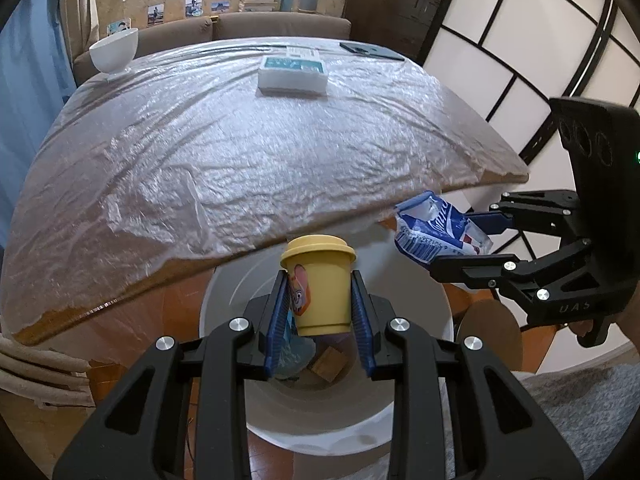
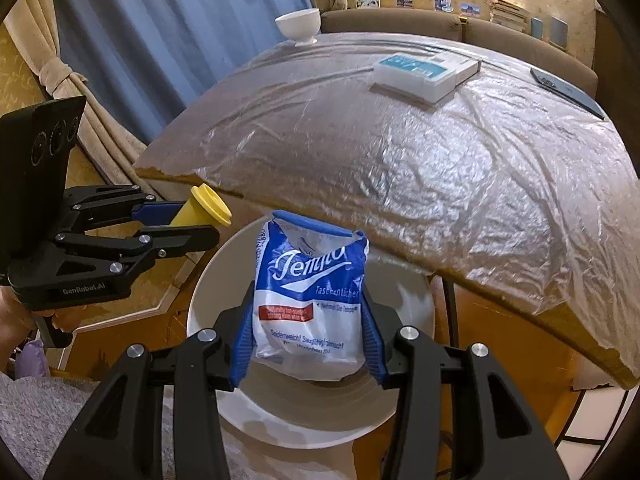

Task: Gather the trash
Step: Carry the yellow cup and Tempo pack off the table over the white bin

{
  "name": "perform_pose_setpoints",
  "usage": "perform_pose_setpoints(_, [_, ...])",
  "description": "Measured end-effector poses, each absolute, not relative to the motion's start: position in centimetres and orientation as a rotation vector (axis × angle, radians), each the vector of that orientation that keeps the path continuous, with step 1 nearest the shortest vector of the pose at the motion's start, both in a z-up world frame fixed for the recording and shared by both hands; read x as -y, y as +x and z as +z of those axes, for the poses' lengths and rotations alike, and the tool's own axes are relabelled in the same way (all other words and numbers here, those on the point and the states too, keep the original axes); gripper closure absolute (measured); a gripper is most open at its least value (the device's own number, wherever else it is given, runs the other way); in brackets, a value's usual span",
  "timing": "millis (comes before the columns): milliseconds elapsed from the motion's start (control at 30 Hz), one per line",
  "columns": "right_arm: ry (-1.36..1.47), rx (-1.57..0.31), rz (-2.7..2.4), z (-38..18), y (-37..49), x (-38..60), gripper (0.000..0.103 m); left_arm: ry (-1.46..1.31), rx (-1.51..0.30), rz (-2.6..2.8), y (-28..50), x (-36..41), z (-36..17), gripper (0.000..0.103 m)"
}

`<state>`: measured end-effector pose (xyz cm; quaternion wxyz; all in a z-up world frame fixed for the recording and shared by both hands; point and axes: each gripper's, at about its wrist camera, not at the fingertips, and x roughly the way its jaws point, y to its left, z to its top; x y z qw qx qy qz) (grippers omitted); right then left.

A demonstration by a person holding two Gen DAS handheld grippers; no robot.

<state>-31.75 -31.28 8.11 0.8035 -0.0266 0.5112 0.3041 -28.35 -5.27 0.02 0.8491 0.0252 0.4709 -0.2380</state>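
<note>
My left gripper (image 1: 319, 304) is shut on a small yellow lidded cup (image 1: 318, 284) with a cartoon sticker, held upright over the open white trash bin (image 1: 424, 320). Inside the bin lie a brown block (image 1: 328, 364) and a bluish wrapper. My right gripper (image 2: 308, 320) is shut on a blue-and-white tissue packet (image 2: 312, 296), held above the same white bin (image 2: 400, 404). In the left wrist view the right gripper (image 1: 460, 240) holds the packet (image 1: 436, 232) at the right. The right wrist view has the left gripper (image 2: 196, 220) with the yellow cup (image 2: 204, 208) at the left.
A table (image 1: 260, 152) under crinkled clear plastic stretches beyond the bin. On it stand a white bowl (image 1: 114, 50), a white-and-teal box (image 1: 292, 76) and a dark flat tablet (image 1: 370, 51). A sofa and blue curtains lie behind; a grey rug (image 1: 580, 408) covers the floor nearby.
</note>
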Motion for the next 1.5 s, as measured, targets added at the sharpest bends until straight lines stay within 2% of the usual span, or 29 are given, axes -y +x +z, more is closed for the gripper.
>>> perform_pose_setpoints(933, [-0.089, -1.222, 0.606, 1.8, -31.3, 30.2, 0.058, 0.099, -1.13, -0.452, -28.5, 5.3, -6.3, 0.071])
perform_pose_setpoints(1500, [-0.094, -1.263, 0.562, -1.2, -31.0, 28.9, 0.058, 0.133, -1.189, -0.434, -27.5, 6.4, -8.3, 0.071])
